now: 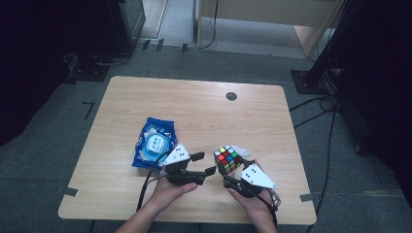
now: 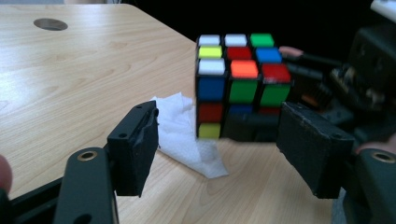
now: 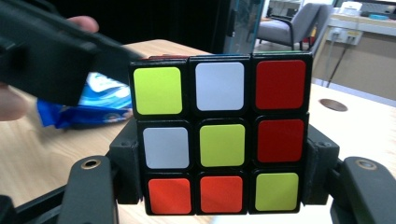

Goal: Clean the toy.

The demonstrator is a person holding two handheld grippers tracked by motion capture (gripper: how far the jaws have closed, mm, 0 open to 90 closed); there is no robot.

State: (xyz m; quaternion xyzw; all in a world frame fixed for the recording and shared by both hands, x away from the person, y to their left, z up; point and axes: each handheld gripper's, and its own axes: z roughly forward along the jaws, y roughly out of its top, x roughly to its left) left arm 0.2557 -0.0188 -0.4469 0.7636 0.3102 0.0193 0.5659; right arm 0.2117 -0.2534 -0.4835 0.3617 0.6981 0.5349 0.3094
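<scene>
A scrambled colour cube (image 1: 228, 158) is lifted just above the wooden table (image 1: 194, 111), with my right gripper (image 1: 232, 168) shut on its two sides. In the right gripper view the cube (image 3: 219, 140) sits square between the jaws, showing yellow, white, red and orange stickers. My left gripper (image 1: 201, 163) is just left of the cube, open, with nothing between its pads. In the left gripper view the cube (image 2: 238, 84) lies beyond the spread jaws of that gripper (image 2: 219, 128). A crumpled white tissue (image 2: 187, 135) lies on the table beside and under the cube.
A blue snack packet (image 1: 154, 142) lies on the table left of the left gripper, also seen in the right gripper view (image 3: 88, 109). A round dark hole (image 1: 231, 96) sits near the table's far edge. Stands and cables surround the table on the floor.
</scene>
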